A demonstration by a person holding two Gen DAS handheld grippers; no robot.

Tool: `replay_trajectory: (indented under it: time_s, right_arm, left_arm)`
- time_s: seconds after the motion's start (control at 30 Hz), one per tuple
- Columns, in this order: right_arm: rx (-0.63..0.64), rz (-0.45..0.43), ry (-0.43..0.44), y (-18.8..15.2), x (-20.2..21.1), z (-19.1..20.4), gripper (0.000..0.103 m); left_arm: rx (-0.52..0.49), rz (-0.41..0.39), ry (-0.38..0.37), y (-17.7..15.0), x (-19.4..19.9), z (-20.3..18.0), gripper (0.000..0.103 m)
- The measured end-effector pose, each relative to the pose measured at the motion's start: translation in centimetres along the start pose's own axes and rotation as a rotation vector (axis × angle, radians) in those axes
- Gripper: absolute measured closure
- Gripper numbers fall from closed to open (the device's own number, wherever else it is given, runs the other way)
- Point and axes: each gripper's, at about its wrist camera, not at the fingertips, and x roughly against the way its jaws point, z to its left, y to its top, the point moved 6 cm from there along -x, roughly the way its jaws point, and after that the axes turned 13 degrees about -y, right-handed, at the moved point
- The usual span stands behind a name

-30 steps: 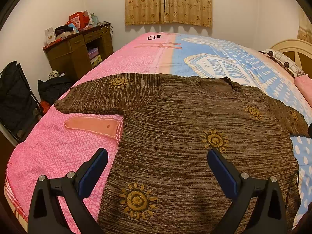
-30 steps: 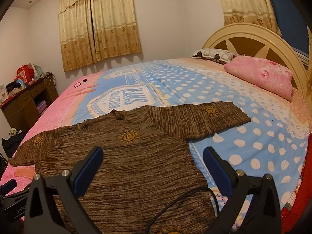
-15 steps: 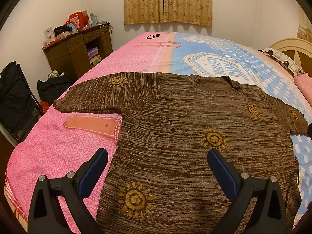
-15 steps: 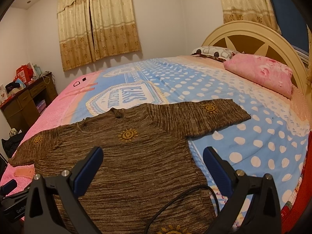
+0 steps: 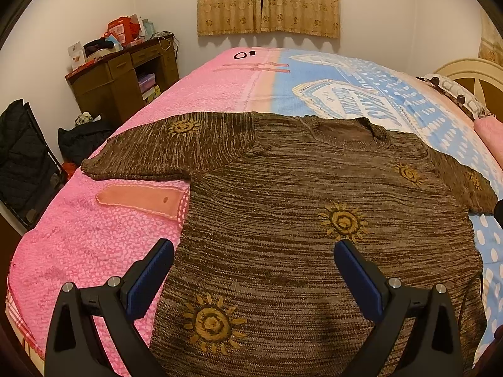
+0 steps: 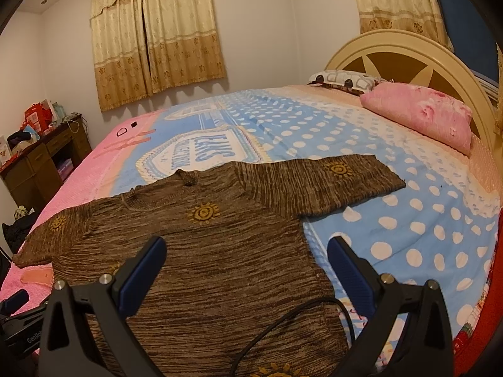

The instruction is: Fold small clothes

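Brown knit sweater [image 5: 298,220] flat on bed [image 5: 94,235]: soft, limp; pinch sleeve cuffs. Left hand-held gripper [image 5: 251,279] and right hand-held gripper [image 6: 246,275] both wide open, empty.

Pink pillow [image 6: 418,111], wooden desk [image 5: 122,78], curtains [image 6: 154,37]

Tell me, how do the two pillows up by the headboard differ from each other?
The pink pillow is plain pink with a faint floral print and lies nearer the camera; the patterned pillow is white with grey and dark shapes and lies farther back, toward the curtains. The pink one looks plumper and shows in full, while the patterned one looks flatter. Both rest at the head of the bed, against the headboard.
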Motion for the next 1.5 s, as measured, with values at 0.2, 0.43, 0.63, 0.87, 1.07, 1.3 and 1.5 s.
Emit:
replay_trajectory:
  time_s: [0.2, 0.43, 0.63, 0.87, 1.07, 1.3, 1.5]
  right_arm:
    - [-0.003, 0.041, 0.003, -0.7, -1.4, -0.2, 0.000]
    - [-0.089, 0.084, -0.009, 0.4, -4.4, -5.0, 0.000]
    - [-0.257, 0.090, -0.128, 4.9, -11.0, -16.3, 0.001]
    - [-0.304, 0.304, -0.218, 6.7, -21.6, -23.4, 0.027]
    - [-0.224, 0.310, -0.336, 6.0, -23.5, -22.7, 0.031]
    - [-0.169, 0.306, -0.276, 6.1, -23.4, -21.8, 0.075]
    - [-0.119, 0.245, -0.249, 8.7, -21.8, -19.8, 0.092]
  left_arm:
    - [0.002, 0.005, -0.014, -0.1, -0.4, -0.2, 0.001]
    - [-0.017, 0.005, -0.012, 0.5, -0.8, -0.2, 0.001]
    - [0.016, 0.000, -0.006, 1.3, -1.4, 0.9, 0.001]
    - [0.002, 0.028, -0.006, 1.5, -2.8, 0.3, 0.001]
    - [-0.029, 0.041, 0.015, 1.5, -3.4, 0.2, 0.001]
    - [0.010, 0.067, -0.004, 1.1, -4.5, 0.7, 0.001]
    - [0.018, 0.047, -0.002, 1.1, -3.7, 1.5, 0.001]
